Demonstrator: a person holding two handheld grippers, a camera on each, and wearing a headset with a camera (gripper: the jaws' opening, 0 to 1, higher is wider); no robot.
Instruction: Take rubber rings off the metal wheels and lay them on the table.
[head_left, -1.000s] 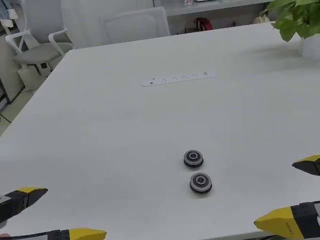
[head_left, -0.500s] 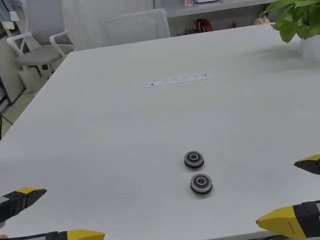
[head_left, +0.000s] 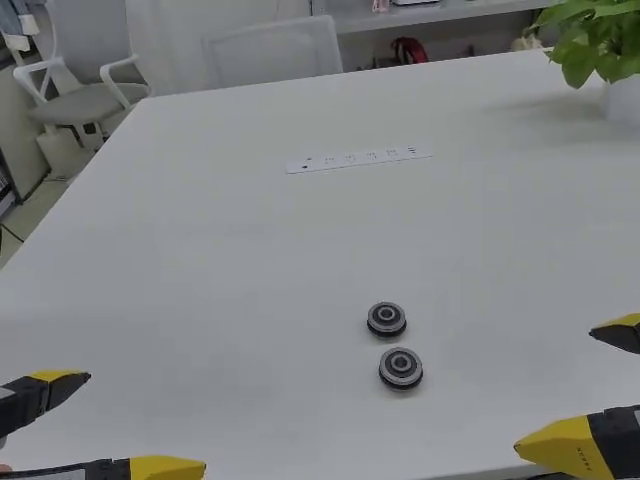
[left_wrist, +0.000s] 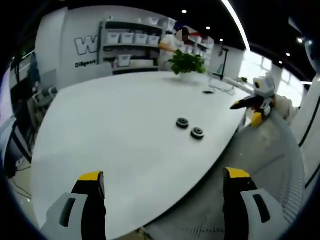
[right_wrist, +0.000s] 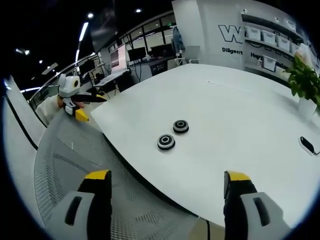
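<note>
White table (head_left: 250, 260) bears two metal wheels (head_left: 401, 367); left gripper (left_wrist: 164, 176) and right gripper (right_wrist: 167, 176), jaws wide apart, should approach one squarely.

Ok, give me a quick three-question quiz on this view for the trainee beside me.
1. Multiple choice: how many wheels lie on the table? A one, B two, C four.
2. True or false: the left gripper is shut on a wheel.
3. Fill in: at the table's far right corner stands a potted ___.

Key: 1 B. 2 False: its jaws stand open, short of both wheels. 3 plant.
</note>
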